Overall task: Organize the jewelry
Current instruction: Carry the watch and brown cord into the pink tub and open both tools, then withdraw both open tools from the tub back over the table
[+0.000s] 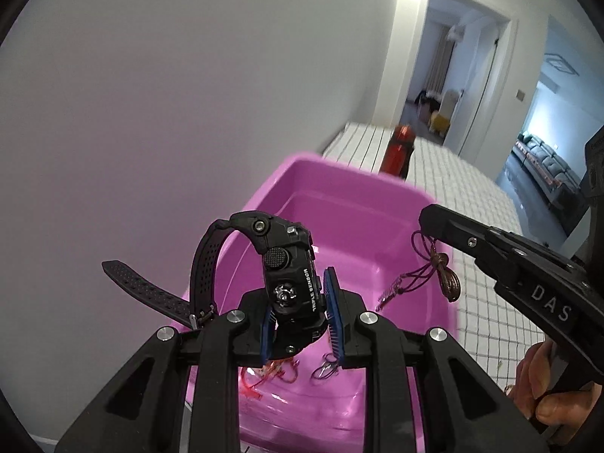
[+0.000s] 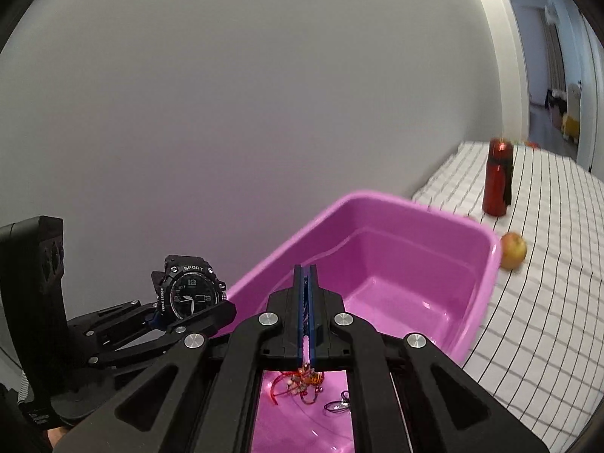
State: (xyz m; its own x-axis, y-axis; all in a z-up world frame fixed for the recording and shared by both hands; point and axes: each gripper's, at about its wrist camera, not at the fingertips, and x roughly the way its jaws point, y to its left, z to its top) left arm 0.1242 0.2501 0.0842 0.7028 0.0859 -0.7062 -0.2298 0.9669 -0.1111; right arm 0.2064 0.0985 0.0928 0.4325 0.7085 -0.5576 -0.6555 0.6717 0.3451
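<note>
While left gripper [image 1: 298, 324] pinches watch [image 1: 290, 275], right gripper [image 2: 306, 313] pinches cord necklace [image 1: 434, 268], apple [image 2: 513, 250] right-view only.

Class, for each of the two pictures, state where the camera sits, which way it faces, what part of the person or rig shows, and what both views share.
Left wrist: sits on the left gripper, looking forward over the pink tub; shows its fingers clamping the black watch, plus the right gripper holding a brown cord necklace.
Right wrist: sits on the right gripper, facing the tub and wall; shows the left gripper.
Shared: tub, watch, red bottle.
</note>
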